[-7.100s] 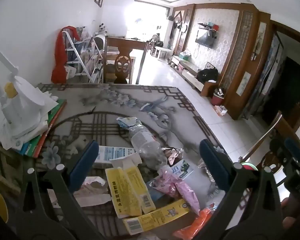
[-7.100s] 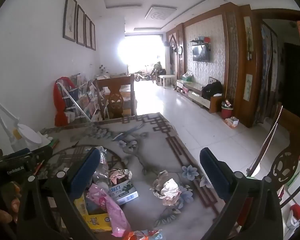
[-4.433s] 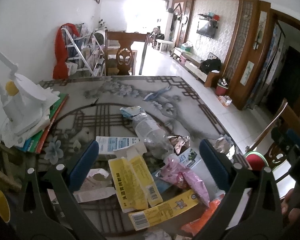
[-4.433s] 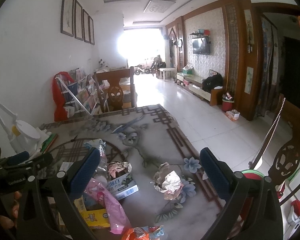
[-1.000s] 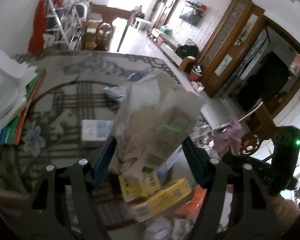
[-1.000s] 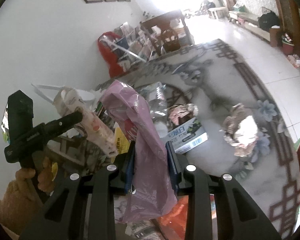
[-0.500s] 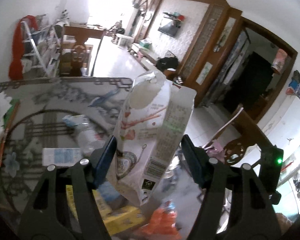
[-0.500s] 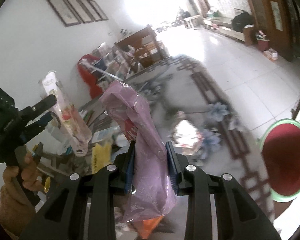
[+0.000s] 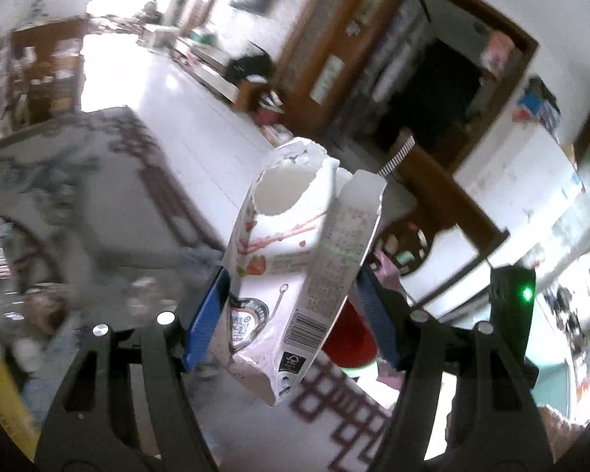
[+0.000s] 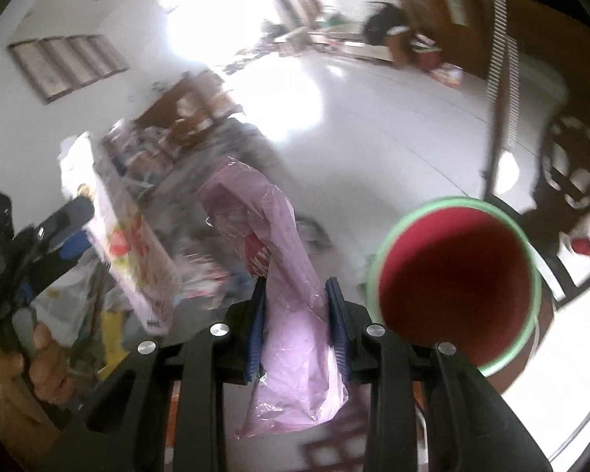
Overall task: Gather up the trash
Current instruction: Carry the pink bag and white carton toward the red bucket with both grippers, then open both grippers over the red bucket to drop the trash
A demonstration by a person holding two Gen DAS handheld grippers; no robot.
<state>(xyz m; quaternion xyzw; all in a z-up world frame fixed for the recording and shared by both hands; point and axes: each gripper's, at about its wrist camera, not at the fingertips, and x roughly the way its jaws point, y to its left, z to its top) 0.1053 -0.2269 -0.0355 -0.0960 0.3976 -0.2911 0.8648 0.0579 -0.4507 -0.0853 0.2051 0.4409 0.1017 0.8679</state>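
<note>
Torn paper carton (image 9: pixel 295 271) clamped in left tongs (image 9: pixel 291 310), crinkled pink plastic bag (image 10: pixel 291 299) in right tongs (image 10: pixel 295 318).

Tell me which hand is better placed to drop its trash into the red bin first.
Right, probably. The right gripper, holding the pink plastic bag, has the green-rimmed red bin open beside it. The left gripper, with the torn white carton, sees it mostly hidden.

Since seven seconds back, when both sets of my jaws stood wide over the littered tabletop, my left gripper (image 9: pixel 291 314) has clamped a torn strawberry carton (image 9: pixel 295 271), my right gripper (image 10: pixel 297 326) a pink plastic bag (image 10: pixel 291 314), and the red bin (image 10: pixel 456 287) now sits just right of the right fingers.
</note>
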